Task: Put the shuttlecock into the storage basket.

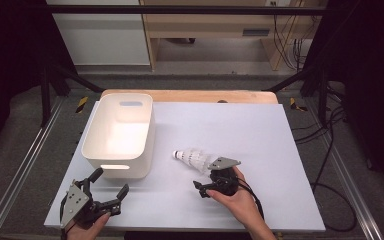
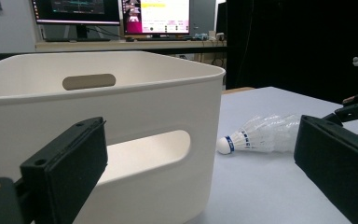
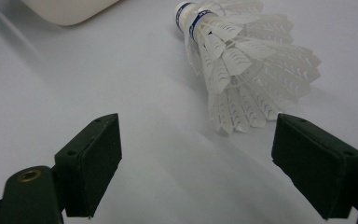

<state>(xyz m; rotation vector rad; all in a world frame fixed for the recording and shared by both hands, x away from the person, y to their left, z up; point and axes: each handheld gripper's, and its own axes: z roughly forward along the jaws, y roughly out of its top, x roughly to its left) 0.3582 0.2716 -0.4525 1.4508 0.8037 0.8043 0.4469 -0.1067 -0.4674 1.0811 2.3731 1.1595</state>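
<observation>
Smooth white tabletop, feathery conical shuttlecock, rounded glossy plastic bin.

A white bin with handle slots stood on the white table at its left side. Two lit monitors stood on a desk beyond.

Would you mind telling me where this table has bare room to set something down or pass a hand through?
The widest free patch is the white table right of and beyond the shuttlecock, out to the far and right edges. A smaller bare stretch lies along the near edge between the left gripper and right gripper. It is crowded around the white bin and between bin and shuttlecock.
</observation>
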